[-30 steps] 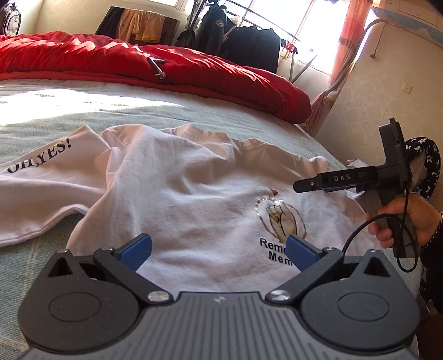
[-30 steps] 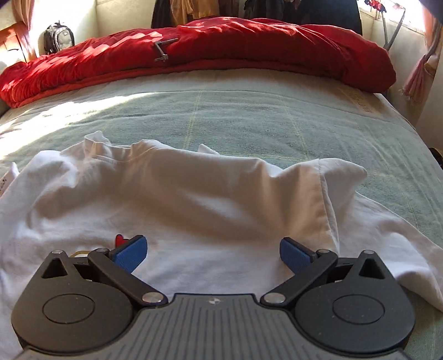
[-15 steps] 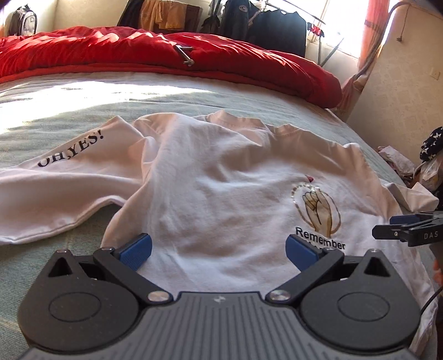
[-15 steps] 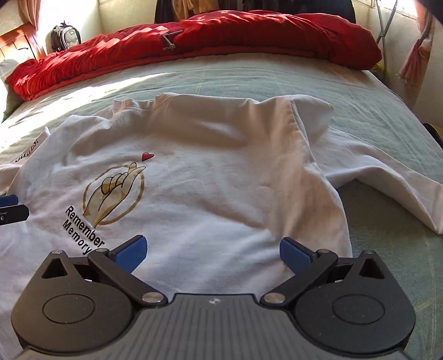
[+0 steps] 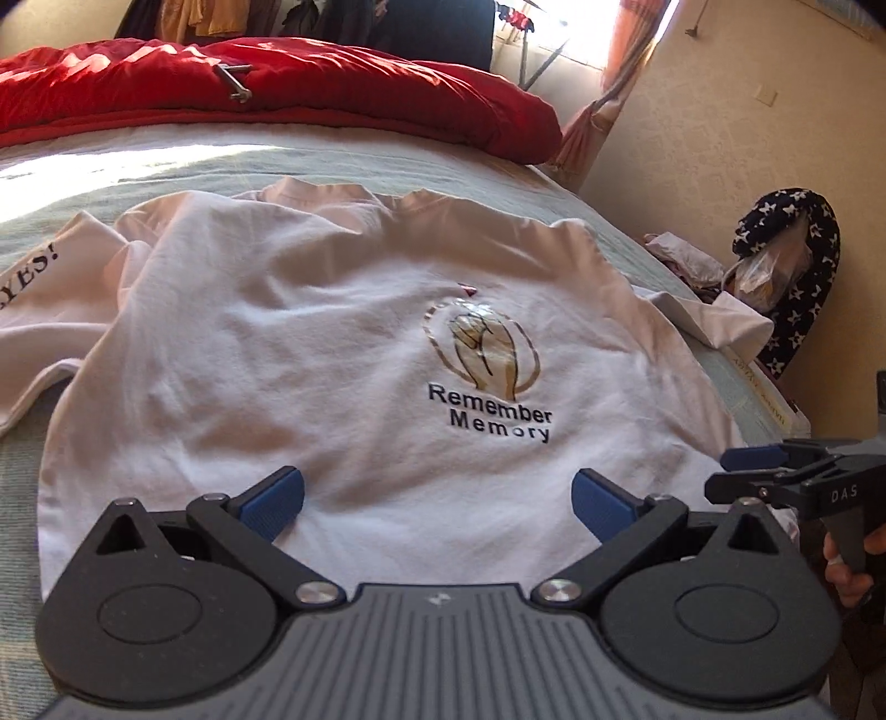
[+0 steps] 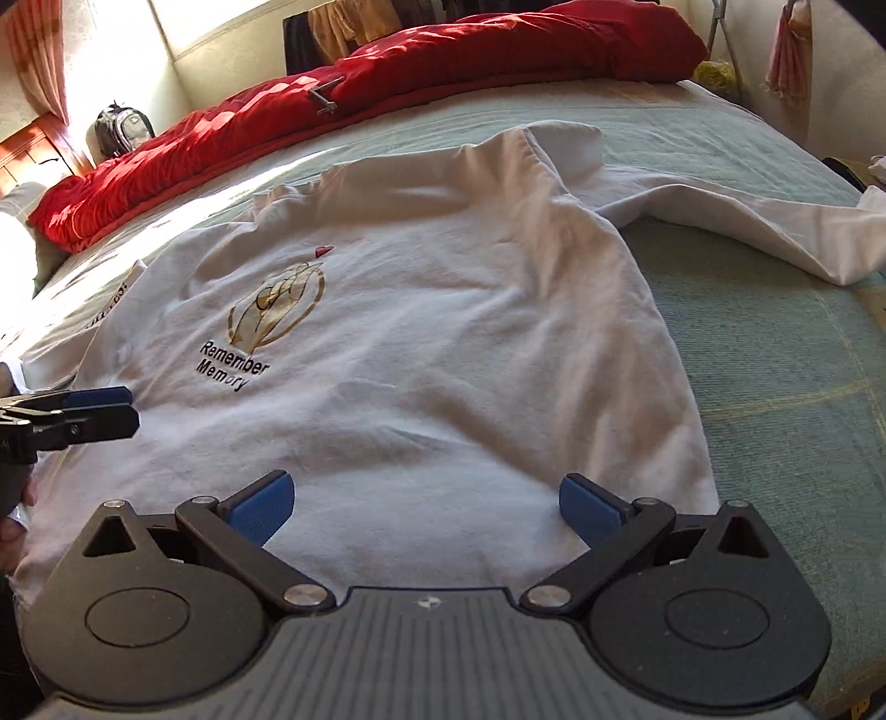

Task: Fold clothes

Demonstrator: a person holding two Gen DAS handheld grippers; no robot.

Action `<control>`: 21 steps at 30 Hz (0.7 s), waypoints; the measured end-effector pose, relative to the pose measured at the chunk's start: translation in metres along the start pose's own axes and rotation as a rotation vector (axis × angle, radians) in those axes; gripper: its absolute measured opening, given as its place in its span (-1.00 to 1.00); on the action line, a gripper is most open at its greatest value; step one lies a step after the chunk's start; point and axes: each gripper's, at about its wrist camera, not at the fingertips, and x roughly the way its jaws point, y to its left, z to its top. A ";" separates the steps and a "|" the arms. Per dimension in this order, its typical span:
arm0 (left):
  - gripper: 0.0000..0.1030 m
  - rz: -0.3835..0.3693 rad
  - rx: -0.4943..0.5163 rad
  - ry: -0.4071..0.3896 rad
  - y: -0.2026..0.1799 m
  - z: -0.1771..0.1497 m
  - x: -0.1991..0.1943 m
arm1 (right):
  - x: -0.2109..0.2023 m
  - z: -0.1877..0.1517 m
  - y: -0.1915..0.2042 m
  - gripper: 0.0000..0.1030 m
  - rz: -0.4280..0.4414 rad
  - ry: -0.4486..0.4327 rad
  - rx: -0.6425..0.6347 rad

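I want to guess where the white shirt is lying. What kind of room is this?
Most likely a bedroom. The white shirt is spread on a bed with a pale green cover, a red quilt is bunched along its far side, and clothes hang near a sunny window behind.

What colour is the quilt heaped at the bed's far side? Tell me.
Red. The quilt shows best in the left wrist view.

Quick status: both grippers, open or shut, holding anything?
Left gripper: open, holding nothing, above the white T-shirt.
Right gripper: open, holding nothing, above the same shirt.
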 end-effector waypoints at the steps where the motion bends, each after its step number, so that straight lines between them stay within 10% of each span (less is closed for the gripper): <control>1: 0.98 0.022 -0.018 -0.008 0.005 0.001 -0.003 | -0.003 -0.003 0.000 1.00 -0.010 -0.001 0.004; 10: 0.98 -0.342 0.039 0.021 -0.025 -0.003 -0.016 | -0.004 -0.017 0.049 1.00 0.246 -0.005 -0.075; 17: 0.98 -0.104 0.035 0.047 -0.017 -0.008 0.005 | -0.015 -0.049 0.052 1.00 0.158 0.049 -0.172; 21: 0.98 -0.087 0.044 0.014 -0.019 -0.005 -0.006 | -0.040 -0.064 0.038 1.00 0.038 0.057 -0.171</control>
